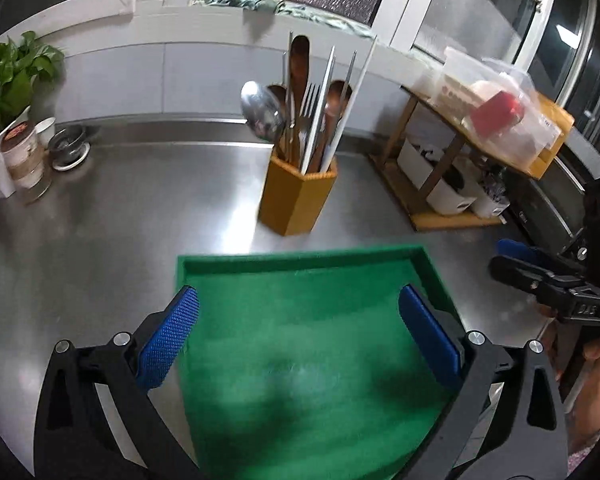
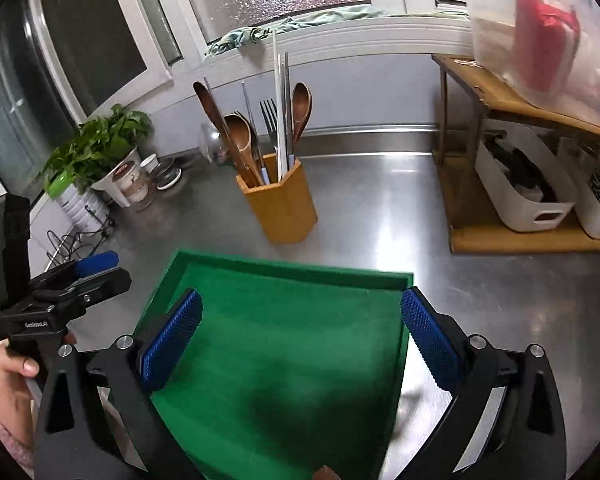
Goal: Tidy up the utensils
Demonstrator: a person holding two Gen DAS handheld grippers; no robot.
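Two grippers: left gripper (image 1: 298, 334) and right gripper (image 2: 300, 338) gape wide, blue knurled pads bare;
Tray: green tray (image 1: 300, 258) felt-lined, rectangular;
Utensils: utensils (image 1: 312, 108) upright, heads up, in hexagonal wooden holder (image 1: 296, 200)

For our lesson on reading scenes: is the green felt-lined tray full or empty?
Empty as far as shown: the green felt-lined tray has bare lining, while all utensils stand in the wooden holder. Its near end is cut off.
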